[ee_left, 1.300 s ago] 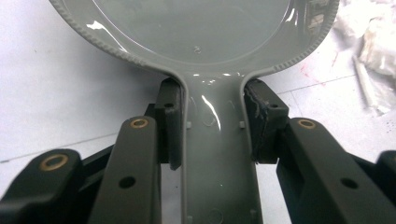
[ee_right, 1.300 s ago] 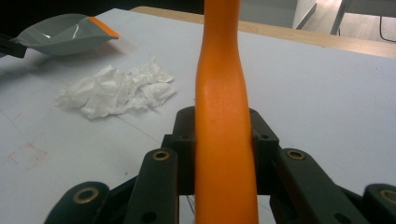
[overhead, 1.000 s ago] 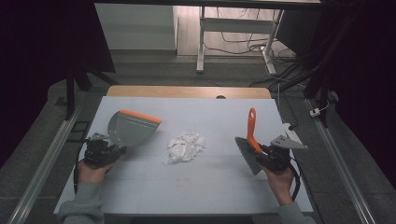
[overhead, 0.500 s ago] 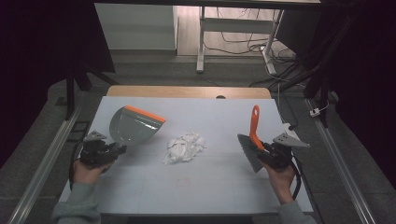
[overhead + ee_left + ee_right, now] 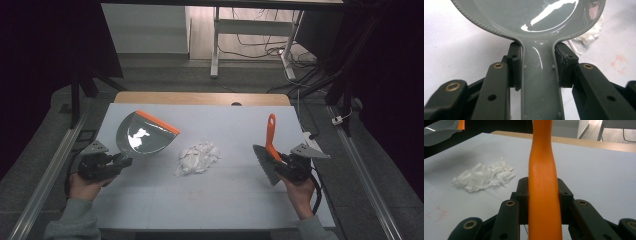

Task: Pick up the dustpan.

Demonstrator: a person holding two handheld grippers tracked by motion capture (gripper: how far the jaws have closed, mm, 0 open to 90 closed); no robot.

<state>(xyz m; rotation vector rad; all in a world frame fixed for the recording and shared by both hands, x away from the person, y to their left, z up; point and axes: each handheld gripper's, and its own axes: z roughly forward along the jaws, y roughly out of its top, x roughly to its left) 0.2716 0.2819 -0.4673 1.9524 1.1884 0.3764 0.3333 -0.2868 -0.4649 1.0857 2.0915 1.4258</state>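
High view: left gripper clamped on the handle of a grey dustpan with an orange lip, pan lifted and tilted, to the left of a crumpled white paper wad. Wad lying loose near the middle of the pale surface, touching neither tool. Right gripper closed on an orange-handled brush, handle pointing up and away, dark bristles low and turned toward the wad, well to the right of it. Open surface between wad and each tool, nothing blocking either side. Beyond the wad, a wooden strip along the far edge, then white frame legs and trailing cables on the floor. Metal rails flanking the surface.

Left gripper view: close look at the grip, unseen from above. Both jaws pressed flat against the sides of the dustpan handle, ribbed rim and glossy bowl just ahead. A corner of the wad peeking out past the right of the bowl, with a faint reddish mark on the surface nearby.

Right gripper view: jaws shut tight on the brush handle, rising straight up the middle. Wad left of the handle, creases plain here. Dustpan hanging beyond the wad at the upper left, clear of the surface.
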